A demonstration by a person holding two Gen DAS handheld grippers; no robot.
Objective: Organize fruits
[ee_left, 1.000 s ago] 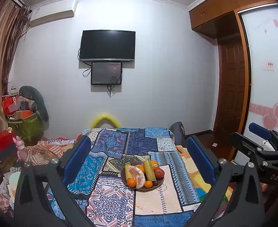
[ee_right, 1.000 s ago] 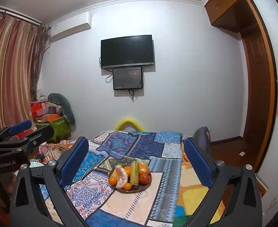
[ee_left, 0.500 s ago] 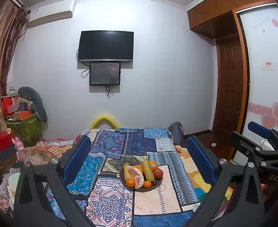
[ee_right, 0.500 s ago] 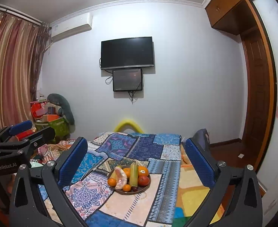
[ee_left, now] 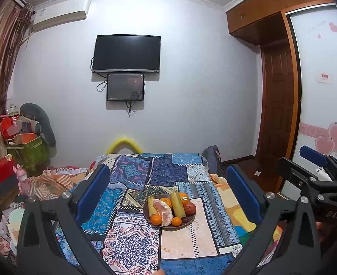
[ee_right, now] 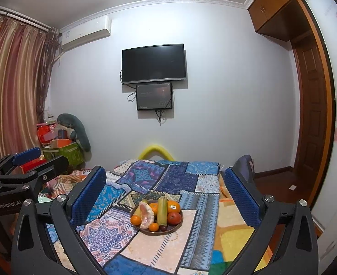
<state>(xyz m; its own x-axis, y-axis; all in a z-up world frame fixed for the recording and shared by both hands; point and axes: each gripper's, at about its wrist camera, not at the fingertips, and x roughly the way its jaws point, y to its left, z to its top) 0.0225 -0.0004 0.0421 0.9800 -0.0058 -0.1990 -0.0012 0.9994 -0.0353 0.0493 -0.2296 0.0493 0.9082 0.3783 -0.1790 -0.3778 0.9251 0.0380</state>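
Patchwork bed, fruit plate mid-quilt, unchanged from earlier.
Left claw and right claw both spread wide, empty, well short of the plate; view barely shifted since a second ago.

You have a bed under a patchwork quilt; a plate of fruit sits on the quilt mid-bed, away from every edge.
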